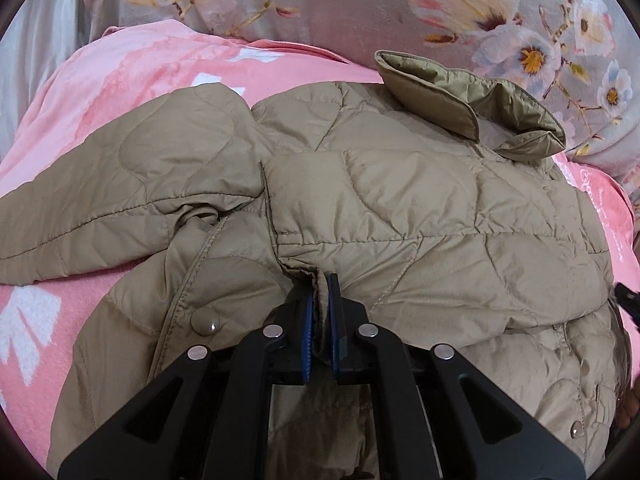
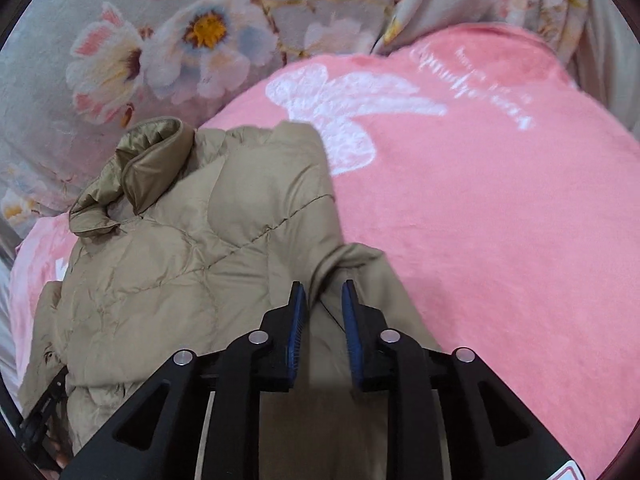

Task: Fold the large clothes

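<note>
Two grippers work one tan quilted jacket (image 1: 400,208), which lies spread on a pink blanket (image 1: 132,80) over a bed, its collar (image 1: 448,100) turned up at the far end against the grey floral bedding (image 1: 352,8).

To fold it well, the pinched edge should probably travel as one flat panel: lift only enough to clear the padding underneath, carry it across toward the jacket's middle, and lay it down so the new crease runs straight along the body's length. Puffy fill tends to spring back, so pressing the fold flat before letting go seems wise. The loose sleeve (image 1: 100,200) bunched on the left side looks likely to need tucking in too.

The left gripper (image 1: 321,284) is clamped tight on a ridge of fabric at the jacket's front edge, near a snap button (image 1: 206,322); its blue pads sit nearly together with cloth squeezed between.

The right gripper (image 2: 323,290) is parted by a moderate gap, with a fold of the jacket's right side rising between its fingers; whether the pads actually press on the cloth I cannot tell.
</note>
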A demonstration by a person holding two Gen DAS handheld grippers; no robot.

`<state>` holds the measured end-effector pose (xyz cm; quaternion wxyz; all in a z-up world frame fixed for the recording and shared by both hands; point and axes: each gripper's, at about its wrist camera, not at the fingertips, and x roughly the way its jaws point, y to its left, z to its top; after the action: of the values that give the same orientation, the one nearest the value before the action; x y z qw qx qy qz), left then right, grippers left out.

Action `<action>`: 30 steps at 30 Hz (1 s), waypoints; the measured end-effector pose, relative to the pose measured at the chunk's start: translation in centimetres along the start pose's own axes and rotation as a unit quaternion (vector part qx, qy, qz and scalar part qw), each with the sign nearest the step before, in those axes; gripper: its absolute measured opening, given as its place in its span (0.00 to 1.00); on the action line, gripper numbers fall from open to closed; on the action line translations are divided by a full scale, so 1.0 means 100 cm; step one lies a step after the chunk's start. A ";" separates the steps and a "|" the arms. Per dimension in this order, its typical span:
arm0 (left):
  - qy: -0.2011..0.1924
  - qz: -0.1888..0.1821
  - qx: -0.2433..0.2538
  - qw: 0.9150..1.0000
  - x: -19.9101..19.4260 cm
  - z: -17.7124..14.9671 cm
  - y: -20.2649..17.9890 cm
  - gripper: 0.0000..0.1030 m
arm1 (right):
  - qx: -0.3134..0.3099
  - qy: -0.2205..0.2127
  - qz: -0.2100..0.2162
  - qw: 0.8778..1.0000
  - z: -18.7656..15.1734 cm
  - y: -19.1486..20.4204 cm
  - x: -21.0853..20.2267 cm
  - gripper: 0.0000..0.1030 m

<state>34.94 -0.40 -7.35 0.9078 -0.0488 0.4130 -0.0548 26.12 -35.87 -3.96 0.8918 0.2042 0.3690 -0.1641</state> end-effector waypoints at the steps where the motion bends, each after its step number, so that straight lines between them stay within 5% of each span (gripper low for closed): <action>1: 0.000 0.001 0.001 1.000 0.000 0.000 -0.001 0.06 | -0.015 -0.014 0.011 1.000 -0.003 0.011 -0.015 0.22; 8: -0.002 0.004 0.003 1.000 -0.001 0.000 -0.003 0.06 | -0.194 -0.039 0.063 0.978 -0.029 0.139 -0.043 0.14; 13: -0.002 -0.008 -0.007 1.000 -0.001 0.000 0.001 0.06 | -0.234 -0.001 0.073 0.970 -0.051 0.191 -0.011 0.08; 19: -0.003 -0.017 -0.015 1.000 -0.001 0.000 0.003 0.06 | -0.193 0.051 0.070 0.977 -0.067 0.177 0.031 0.05; 30: -0.006 -0.031 -0.029 0.999 -0.001 0.000 0.007 0.08 | -0.201 0.046 0.060 0.977 -0.076 0.179 0.039 0.04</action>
<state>34.91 0.32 -7.36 0.9061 -0.0885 0.4077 -0.0702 32.18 -17.31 -7.35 0.9048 0.0503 0.4221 -0.0230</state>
